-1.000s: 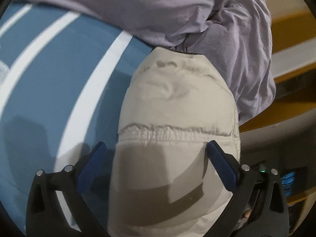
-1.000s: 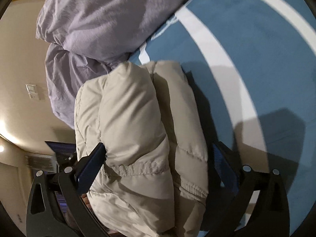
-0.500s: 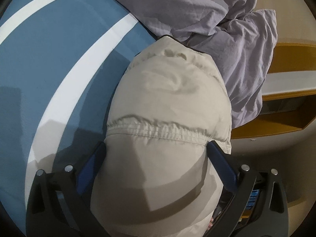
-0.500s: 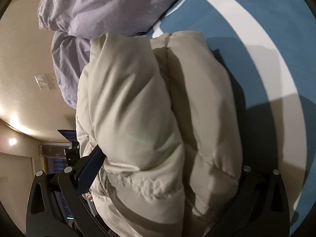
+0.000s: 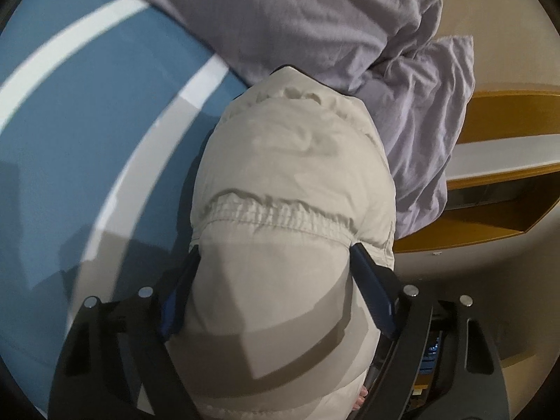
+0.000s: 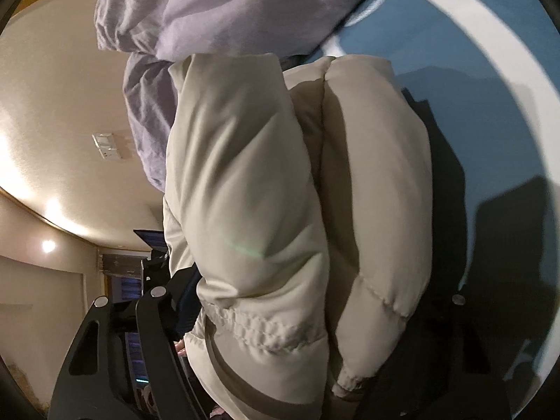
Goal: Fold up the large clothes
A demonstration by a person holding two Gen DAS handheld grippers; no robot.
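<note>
The jacket (image 5: 290,245), a beige puffer already doubled into a thick bundle, hangs between both grippers above the blue striped bedspread (image 5: 70,147). The left gripper (image 5: 276,280) is clamped on one end, its blue pads pressed into the padding just below the elastic hem seam. The right gripper (image 6: 315,311) holds the other end: its left finger is buried against the fabric, but its right finger is hidden behind the bundle, so I cannot tell how firmly it bites. Compared with a second ago, the jacket fills far more of both views and its far end has come off the bedspread, with more wall (image 6: 52,140) showing behind; the bundle has been lifted and swung up. That suggests folding is largely done and the jacket is being carried or repositioned. A lilac duvet (image 5: 332,35) lies heaped just behind it.
</note>
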